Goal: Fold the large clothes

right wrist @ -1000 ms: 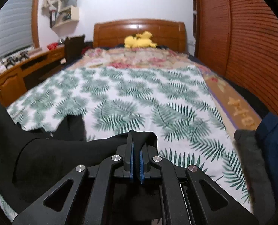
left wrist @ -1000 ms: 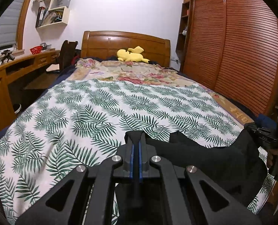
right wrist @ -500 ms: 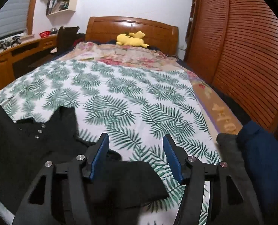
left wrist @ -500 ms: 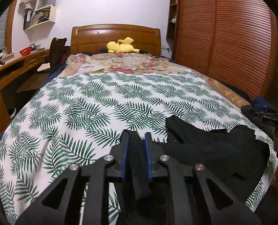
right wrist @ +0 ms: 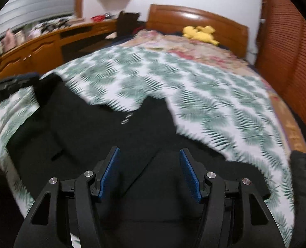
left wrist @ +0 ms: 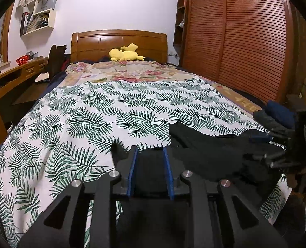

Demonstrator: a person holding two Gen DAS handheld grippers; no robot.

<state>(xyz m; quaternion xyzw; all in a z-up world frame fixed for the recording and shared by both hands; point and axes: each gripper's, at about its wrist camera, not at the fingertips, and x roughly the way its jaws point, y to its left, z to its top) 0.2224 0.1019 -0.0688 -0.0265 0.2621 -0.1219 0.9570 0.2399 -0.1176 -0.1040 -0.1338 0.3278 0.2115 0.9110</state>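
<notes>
Across the near end of the bed (left wrist: 74, 111), on the leaf-print sheet (left wrist: 103, 115), a black garment (right wrist: 86, 128) lay spread and rumpled, two small buttons showing near its far edge. From the left wrist view, the left gripper (left wrist: 149, 169) sat low over the garment's near corner; its jaws had just been opening, and its blue pads (left wrist: 132, 171) stood a narrow way apart with a fold of the black cloth lying loose in the gap, not pinched. From the right wrist view, the right gripper (right wrist: 148, 171) hovered over the middle of the garment with its fingers spread wide, its blue pads (right wrist: 109, 171) well clear of each other; the cloth lay flat beneath and between them, and whether the tips touched it could not be told. That view was blurred. At the right edge of the left wrist view the right gripper appeared again, above the garment's far side. Just beside the garment, at the bed's right edge, lay a dark grey and a blue piece of clothing (left wrist: 280, 111). A yellow plush toy (left wrist: 124, 54) rested against the wooden headboard (left wrist: 117, 41), well apart from the garment.
</notes>
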